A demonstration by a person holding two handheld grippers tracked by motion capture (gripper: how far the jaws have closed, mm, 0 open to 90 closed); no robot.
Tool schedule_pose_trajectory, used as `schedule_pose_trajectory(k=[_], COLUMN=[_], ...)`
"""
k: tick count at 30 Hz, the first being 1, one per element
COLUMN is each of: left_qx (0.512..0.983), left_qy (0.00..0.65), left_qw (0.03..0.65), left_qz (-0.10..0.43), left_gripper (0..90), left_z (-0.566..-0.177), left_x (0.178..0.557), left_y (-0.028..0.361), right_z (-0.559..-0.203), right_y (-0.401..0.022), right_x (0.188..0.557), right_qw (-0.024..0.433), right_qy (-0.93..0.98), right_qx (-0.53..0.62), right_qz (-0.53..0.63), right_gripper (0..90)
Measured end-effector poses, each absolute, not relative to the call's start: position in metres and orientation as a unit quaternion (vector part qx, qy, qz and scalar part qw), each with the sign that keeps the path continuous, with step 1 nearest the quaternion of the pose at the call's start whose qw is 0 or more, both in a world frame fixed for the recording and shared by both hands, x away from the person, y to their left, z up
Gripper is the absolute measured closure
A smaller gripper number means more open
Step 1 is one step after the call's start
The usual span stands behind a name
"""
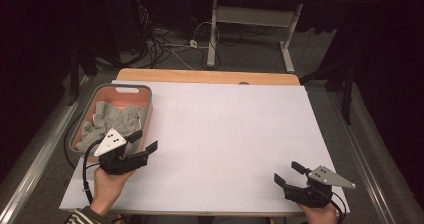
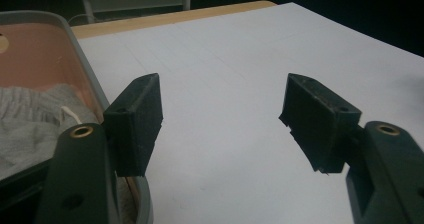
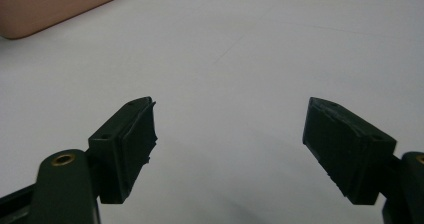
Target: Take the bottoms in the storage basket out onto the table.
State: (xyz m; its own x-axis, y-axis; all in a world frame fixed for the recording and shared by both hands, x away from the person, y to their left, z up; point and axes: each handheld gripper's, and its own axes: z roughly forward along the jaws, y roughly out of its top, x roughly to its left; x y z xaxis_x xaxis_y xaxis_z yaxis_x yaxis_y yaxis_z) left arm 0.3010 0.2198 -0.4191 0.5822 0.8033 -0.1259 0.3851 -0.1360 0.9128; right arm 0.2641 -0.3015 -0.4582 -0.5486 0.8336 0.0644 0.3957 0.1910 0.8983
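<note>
A pink bin with a grey rim [image 1: 131, 89] stands at the table's left and holds crumpled grey cloth [image 1: 112, 119]. My left gripper [image 1: 144, 140] hovers by the bin's near right corner, open, with nothing between its jaws. In the left gripper view the bin's rim [image 2: 86, 69] and the grey cloth [image 2: 35, 114] lie to the left of the left gripper [image 2: 222, 119]. My right gripper [image 1: 288, 174] rests near the front right edge of the table, open and empty. The right gripper view has the right gripper [image 3: 230, 144] over bare white sheet, with the bin's wall [image 3: 55, 4] at the top left.
A white sheet [image 1: 225, 134] covers the wooden table [image 1: 200, 76]. Beyond the far edge stand a desk frame [image 1: 250, 19] and tangled cables [image 1: 165, 44] on the floor. A metal rail [image 1: 35, 164] runs along the left side.
</note>
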Motion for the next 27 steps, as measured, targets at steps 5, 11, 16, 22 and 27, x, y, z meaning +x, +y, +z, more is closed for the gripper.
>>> schedule_pose_trajectory(k=[5,11,16,22,27], left_qx=[0.728,0.729,0.731,0.730,0.728], left_qy=[0.408,0.406,0.406,0.415,0.421], left_qw=[0.513,0.511,0.506,0.499,0.494], left_qz=[0.202,0.205,0.211,0.215,0.220], left_gripper=[31.2,31.2,31.3,31.3,31.2], left_z=[-0.419,-0.418,-0.414,-0.407,-0.402], left_x=[0.305,0.308,0.311,0.316,0.320], left_y=[0.216,0.213,0.213,0.216,0.219], right_z=[-0.458,-0.458,-0.458,-0.458,-0.458], right_y=[-0.301,-0.301,-0.302,-0.302,-0.302], right_x=[0.264,0.264,0.264,0.265,0.264], right_qw=[0.229,0.229,0.229,0.225,0.225], right_qy=[0.738,0.737,0.736,0.736,0.736], right_qx=[0.418,0.419,0.421,0.421,0.420], right_qz=[0.479,0.478,0.479,0.480,0.481], right_gripper=[21.6,21.6,21.5,21.5,21.5])
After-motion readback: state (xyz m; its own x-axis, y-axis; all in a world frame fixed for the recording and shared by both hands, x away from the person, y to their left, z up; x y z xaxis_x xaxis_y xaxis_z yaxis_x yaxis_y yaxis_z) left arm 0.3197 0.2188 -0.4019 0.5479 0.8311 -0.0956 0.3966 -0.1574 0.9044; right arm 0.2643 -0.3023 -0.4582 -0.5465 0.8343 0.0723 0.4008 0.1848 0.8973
